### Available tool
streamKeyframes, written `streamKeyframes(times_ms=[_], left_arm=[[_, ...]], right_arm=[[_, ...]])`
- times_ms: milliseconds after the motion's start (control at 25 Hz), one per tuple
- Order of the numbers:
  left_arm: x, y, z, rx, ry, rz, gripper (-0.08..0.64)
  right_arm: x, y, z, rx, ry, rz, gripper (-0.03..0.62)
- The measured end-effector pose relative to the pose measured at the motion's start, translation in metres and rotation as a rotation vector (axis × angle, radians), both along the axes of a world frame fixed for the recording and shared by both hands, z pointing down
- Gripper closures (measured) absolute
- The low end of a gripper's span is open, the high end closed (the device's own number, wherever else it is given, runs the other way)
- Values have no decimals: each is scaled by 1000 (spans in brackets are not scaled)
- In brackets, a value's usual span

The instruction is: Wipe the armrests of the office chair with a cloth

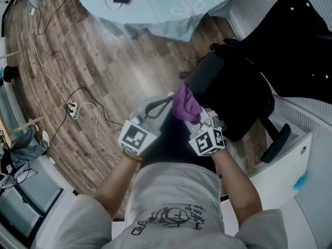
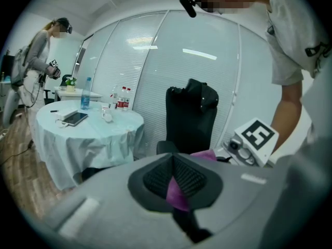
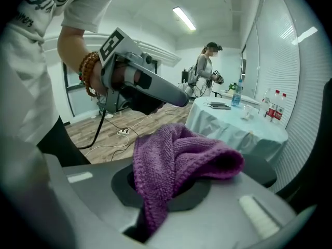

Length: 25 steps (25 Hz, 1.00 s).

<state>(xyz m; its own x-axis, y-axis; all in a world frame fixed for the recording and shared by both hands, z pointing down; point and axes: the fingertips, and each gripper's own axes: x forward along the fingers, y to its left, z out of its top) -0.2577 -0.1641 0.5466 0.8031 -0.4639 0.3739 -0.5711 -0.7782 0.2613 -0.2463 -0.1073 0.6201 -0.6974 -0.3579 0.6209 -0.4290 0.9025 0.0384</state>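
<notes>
Preparation seemed to be the step in hand. The cloth [image 1: 185, 103] was gathered between the two grippers, and neither armrest had been reached. The left gripper [image 1: 171, 99] had its jaws pressed together on a thin fold, with a sliver of purple showing between the ribbed pads [image 2: 193, 178]. The right gripper [image 1: 196, 116] pinched a much thicker bunch, which bulged up out of its jaws and flopped to one side.

The cloth hung in the air between them, just off the front edge of the office chair [image 1: 232, 92], and as far as I could tell it touched no part of the chair.

The next move, in my judgement, called for one gripper to let go. The other would then carry the cloth across to the nearer armrest [image 1: 278, 140] and press a broad face of it onto the top.

The cloth was purple, thick and soft, with a looped, knitted-looking weave. It was crumpled into folds rather than spread flat, so it would need some opening out to wipe well.
</notes>
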Motion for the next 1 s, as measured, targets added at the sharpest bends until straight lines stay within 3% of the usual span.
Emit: streamKeyframes(times_ms=[160,760,1000], left_arm=[[0,3,1,2,-9,13,558],[-2,15,2,-13,-1,6,558],[-5,19,2,-12,-12,14,558]], right_arm=[[8,-13,0,-3,-8,-1,563],[140,-155,15,15,93,311,563],[166,-190,14,-5,104,406,563]])
